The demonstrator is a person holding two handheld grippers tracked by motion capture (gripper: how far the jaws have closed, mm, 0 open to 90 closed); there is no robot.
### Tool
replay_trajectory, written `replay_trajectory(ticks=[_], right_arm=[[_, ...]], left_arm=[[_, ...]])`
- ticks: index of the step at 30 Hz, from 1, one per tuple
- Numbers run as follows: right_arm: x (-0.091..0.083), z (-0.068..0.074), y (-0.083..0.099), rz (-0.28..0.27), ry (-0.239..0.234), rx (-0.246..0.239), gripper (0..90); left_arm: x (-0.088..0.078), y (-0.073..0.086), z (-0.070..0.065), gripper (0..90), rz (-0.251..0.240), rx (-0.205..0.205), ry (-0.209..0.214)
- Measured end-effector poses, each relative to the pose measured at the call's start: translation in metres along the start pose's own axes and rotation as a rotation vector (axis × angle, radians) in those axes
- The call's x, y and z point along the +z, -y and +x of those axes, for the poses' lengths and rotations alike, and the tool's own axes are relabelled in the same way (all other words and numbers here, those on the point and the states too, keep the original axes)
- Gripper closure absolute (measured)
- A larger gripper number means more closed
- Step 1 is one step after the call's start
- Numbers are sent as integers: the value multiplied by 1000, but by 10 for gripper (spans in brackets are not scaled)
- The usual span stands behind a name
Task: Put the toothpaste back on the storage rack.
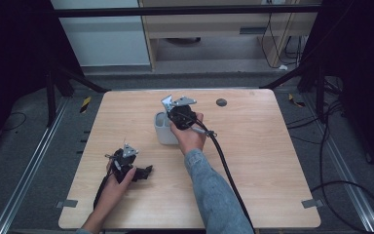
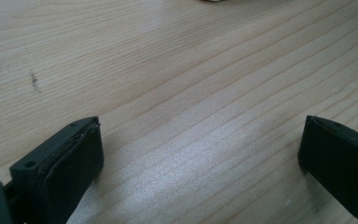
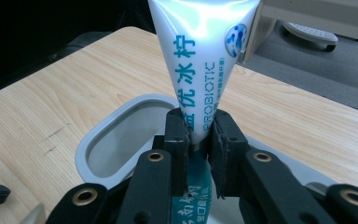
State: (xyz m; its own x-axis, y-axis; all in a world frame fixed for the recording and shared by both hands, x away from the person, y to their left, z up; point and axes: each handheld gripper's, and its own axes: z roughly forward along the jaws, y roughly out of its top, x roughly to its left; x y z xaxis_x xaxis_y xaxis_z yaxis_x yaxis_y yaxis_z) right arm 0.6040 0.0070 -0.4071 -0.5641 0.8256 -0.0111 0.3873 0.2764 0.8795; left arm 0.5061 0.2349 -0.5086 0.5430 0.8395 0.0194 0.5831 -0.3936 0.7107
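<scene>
— While the right gripper (image 3: 198, 135) is hovering over the grey holder (image 3: 93, 140), what is it carrying?

— Its 2 jaws are pinching tight on a white toothpaste tube (image 3: 200, 51), which is standing upright above the holder's oval opening, near the middle of the wooden table (image 1: 253, 161).

— And the left gripper (image 1: 148, 171)?

— It is resting low at the table's near left, well apart from the holder, its 2 jaws gaping wide and gripping nothing.

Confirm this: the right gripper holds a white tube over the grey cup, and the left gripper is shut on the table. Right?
Not quite. The left gripper is open, its jaws wide apart over bare table, as the left gripper view shows. The right gripper does hold the tube over the cup.
</scene>
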Motion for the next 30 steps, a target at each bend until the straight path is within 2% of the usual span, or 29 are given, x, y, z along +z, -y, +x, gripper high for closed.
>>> replay_trajectory(ticks=[21, 30], right_arm=[[-1, -1, -1, 12, -11, 4, 782], [-8, 0, -2, 16, -16, -20, 781]], left_arm=[[0, 0, 0, 0, 0, 0, 0], [0, 0, 0, 0, 0, 0, 0]])
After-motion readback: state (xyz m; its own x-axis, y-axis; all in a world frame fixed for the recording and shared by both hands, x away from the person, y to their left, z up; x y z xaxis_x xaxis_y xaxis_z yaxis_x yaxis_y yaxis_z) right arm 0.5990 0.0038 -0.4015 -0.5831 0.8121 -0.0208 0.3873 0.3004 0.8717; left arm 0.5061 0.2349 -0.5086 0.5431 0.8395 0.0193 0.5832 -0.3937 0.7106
